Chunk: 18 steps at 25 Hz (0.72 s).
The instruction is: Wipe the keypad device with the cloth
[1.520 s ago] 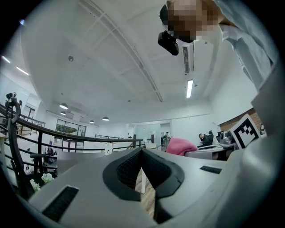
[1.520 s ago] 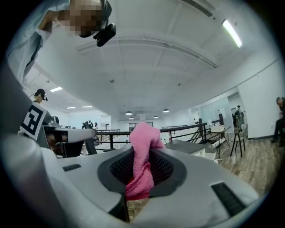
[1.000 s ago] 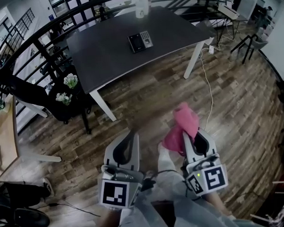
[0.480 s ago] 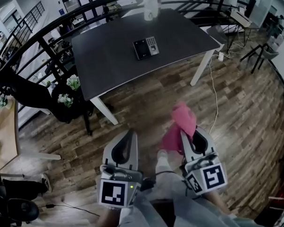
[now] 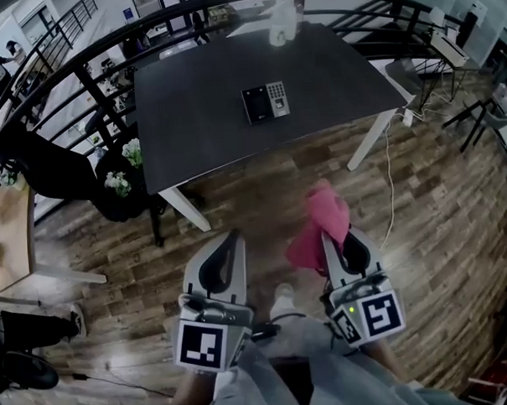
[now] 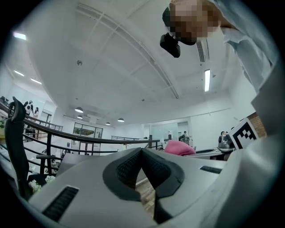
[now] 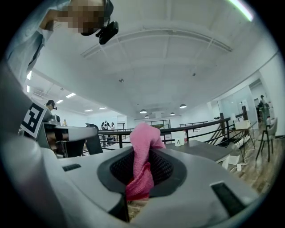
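The black keypad device (image 5: 265, 102) lies flat near the middle of the dark table (image 5: 191, 108), far ahead of both grippers. My right gripper (image 5: 339, 236) is shut on a pink cloth (image 5: 322, 223) that sticks up out of its jaws; the same cloth (image 7: 143, 164) fills the jaw gap in the right gripper view. My left gripper (image 5: 228, 240) is shut with nothing between its jaws, and its pads (image 6: 153, 169) meet at the tip. Both are held low over the wooden floor, short of the table.
A white container (image 5: 281, 30) stands at the table's far edge. Black railing (image 5: 72, 71) curves behind and left of the table, with a flower pot (image 5: 122, 174) by the near left table leg (image 5: 184, 207). A cable (image 5: 390, 183) trails on the floor at the right.
The table and keypad device have shifted lower and nearer in the head view as I move toward them. Both grippers hold the same pose, the cloth still clamped in the right one.
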### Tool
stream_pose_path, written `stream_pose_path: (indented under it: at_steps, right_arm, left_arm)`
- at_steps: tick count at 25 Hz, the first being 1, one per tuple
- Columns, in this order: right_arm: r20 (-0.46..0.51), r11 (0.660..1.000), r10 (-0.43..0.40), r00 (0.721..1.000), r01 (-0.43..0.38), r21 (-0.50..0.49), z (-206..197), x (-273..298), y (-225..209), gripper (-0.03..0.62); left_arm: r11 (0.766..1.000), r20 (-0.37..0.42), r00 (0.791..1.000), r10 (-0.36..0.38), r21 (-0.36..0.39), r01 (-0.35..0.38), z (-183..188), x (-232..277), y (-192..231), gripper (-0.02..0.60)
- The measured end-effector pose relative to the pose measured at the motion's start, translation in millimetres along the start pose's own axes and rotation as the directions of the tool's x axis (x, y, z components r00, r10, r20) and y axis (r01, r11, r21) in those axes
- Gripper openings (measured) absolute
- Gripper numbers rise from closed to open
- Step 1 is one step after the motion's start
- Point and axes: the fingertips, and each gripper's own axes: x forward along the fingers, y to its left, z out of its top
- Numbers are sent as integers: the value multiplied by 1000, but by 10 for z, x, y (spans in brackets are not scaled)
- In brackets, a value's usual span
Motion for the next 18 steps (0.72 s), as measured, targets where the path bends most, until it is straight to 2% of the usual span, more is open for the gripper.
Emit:
stream_pose_path:
  at_steps: [9, 18]
  right_arm:
    - [6, 1000, 28, 1000, -28, 3, 52, 361, -537, 71]
    - [2, 999, 46, 999, -47, 25, 27, 496, -889, 71]
  left_arm:
    - [999, 0, 999, 49, 19, -49, -46, 563, 2, 3]
    - [996, 1, 996, 84, 40, -84, -35, 845, -90, 3]
